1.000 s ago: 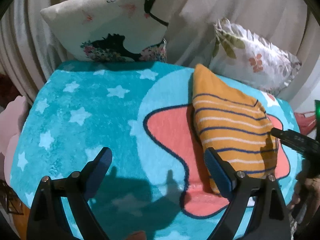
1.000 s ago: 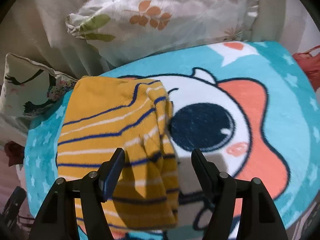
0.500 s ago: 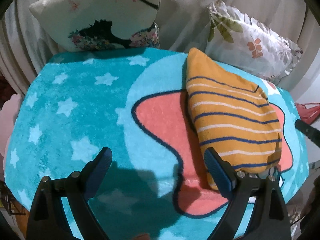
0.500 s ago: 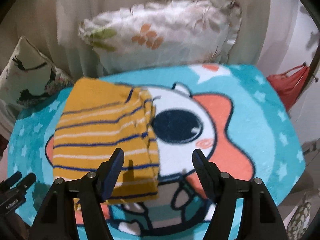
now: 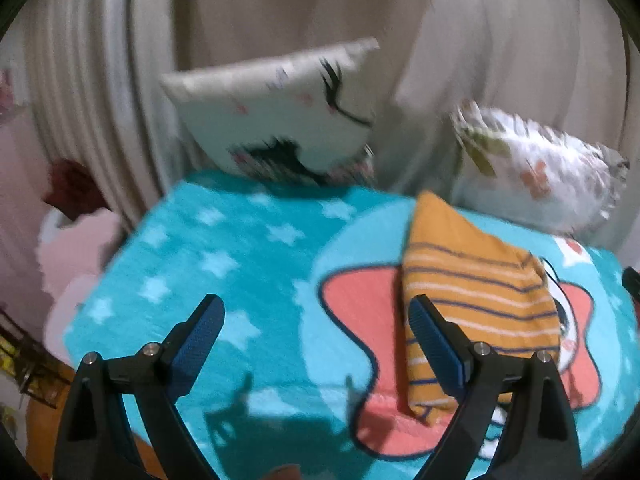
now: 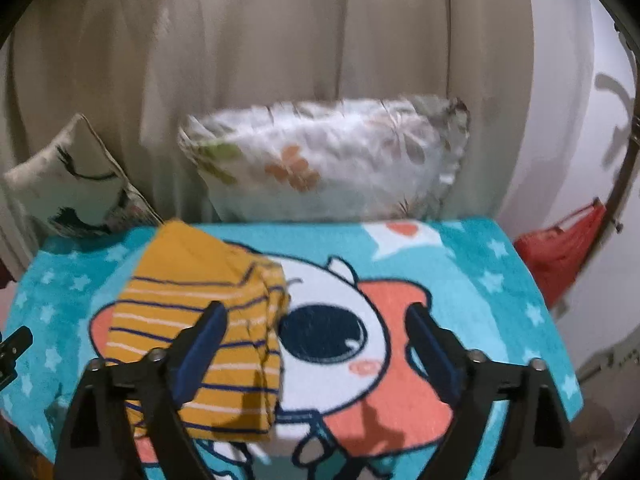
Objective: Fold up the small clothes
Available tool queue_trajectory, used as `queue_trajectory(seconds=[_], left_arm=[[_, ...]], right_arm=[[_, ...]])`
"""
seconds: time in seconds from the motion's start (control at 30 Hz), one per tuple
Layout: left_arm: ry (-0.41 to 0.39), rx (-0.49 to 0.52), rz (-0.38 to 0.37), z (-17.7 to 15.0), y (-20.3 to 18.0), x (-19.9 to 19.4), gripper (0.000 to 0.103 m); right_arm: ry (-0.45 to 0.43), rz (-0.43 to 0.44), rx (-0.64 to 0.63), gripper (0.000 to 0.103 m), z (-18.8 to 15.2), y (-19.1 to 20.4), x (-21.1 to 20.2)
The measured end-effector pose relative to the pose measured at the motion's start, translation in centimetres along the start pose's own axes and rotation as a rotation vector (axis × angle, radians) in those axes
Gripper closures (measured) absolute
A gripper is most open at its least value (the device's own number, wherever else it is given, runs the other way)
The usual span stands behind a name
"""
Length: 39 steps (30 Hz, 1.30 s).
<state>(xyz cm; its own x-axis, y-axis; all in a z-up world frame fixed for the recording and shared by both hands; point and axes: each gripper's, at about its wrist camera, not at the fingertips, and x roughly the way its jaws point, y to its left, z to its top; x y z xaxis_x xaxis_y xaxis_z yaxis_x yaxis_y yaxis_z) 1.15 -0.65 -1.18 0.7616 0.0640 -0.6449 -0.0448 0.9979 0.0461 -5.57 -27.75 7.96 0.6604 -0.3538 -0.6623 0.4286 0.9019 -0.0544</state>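
We held both grippers above the blanket (image 6: 500,280) with nothing in them: the left gripper (image 5: 316,332) had its jaws spread wide and empty, and the right gripper (image 6: 316,336) was spread just as wide, also empty. We judged this to be the resting pose of tools that had no grip to make, since the shirt (image 6: 192,320) lay by itself as a compact orange striped packet, its layers stacked and its edges roughly square.

The shirt sat on the blanket's cartoon print, left of the big dark eye in the right view, and to the right of centre in the left view (image 5: 476,300), with its far corner near the leaf pillow (image 6: 320,160). Neither gripper touched it; the left one's right finger merely overlapped it in the picture.

The face pillow (image 5: 280,120) and the leaf pillow leaned against the curtain (image 6: 280,40) at the back, well clear of the working area. We took the fold to be finished or nearly so. Both views were blurred, so finer creases we could not tell.
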Motion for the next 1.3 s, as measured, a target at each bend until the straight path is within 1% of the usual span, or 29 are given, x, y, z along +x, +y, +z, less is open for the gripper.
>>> queue_trajectory(seconds=[0.03,0.07,0.1,0.2,0.27,0.3,0.37,0.43,0.5,0.63,0.8,0.87,1.0,1.3], left_arm=[[-0.032,-0.004,0.019,0.0,-0.1,-1.0,0.01],[-0.048,-0.007,0.023,0.1,-0.2,-1.5,0.007],[-0.064,-0.011,0.022,0.1,-0.3,-2.3,0.004],[-0.102,-0.009,0.019,-0.1,-0.8,-4.2,0.002],[-0.107,-0.003,0.006,-0.4,-1.2,-4.9,0.002],[-0.099,-0.001,-0.002,-0.5,-1.4,-5.1,0.002],[-0.068,0.0,-0.042,-0.9,-1.9,-5.2,0.002],[-0.017,-0.007,-0.076,-1.5,-2.3,-4.8,0.002],[0.025,-0.019,-0.099,-2.1,-2.6,-4.3,0.002],[0.097,-0.021,-0.1,-3.5,-2.9,-3.3,0.002],[0.165,-0.035,-0.094,-4.8,-2.8,-2.1,0.002],[0.173,-0.028,-0.076,-5.1,-2.7,-1.8,0.002],[0.18,-0.021,-0.078,-5.4,-2.7,-1.8,0.002],[0.186,-0.018,-0.076,-5.5,-2.0,-1.4,0.002]], right_arm=[[-0.004,0.013,0.002,0.007,0.1,-0.1,0.0],[-0.001,0.023,0.003,0.007,0.1,-0.2,-0.1],[-0.002,0.028,-0.002,0.007,0.0,-0.3,-0.1],[-0.036,0.04,-0.012,0.007,-0.3,-0.7,-1.0],[-0.079,0.046,0.005,0.007,-0.6,-1.4,-2.1],[-0.106,0.047,0.017,0.005,-0.7,-1.8,-2.7],[-0.119,0.063,0.014,0.001,-1.0,-2.0,-3.2],[-0.09,0.07,-0.017,0.001,-1.4,-1.8,-2.9],[-0.027,0.059,-0.06,0.001,-2.2,-1.4,-1.8],[0.073,0.074,-0.073,0.001,-4.4,-1.1,-0.5],[0.144,0.076,-0.105,0.001,-6.8,-0.7,0.4],[0.166,0.083,-0.106,0.001,-7.3,-0.6,0.7],[0.197,0.096,-0.117,0.001,-7.8,0.0,1.1],[0.22,0.112,-0.154,0.001,-8.0,1.4,1.6]])
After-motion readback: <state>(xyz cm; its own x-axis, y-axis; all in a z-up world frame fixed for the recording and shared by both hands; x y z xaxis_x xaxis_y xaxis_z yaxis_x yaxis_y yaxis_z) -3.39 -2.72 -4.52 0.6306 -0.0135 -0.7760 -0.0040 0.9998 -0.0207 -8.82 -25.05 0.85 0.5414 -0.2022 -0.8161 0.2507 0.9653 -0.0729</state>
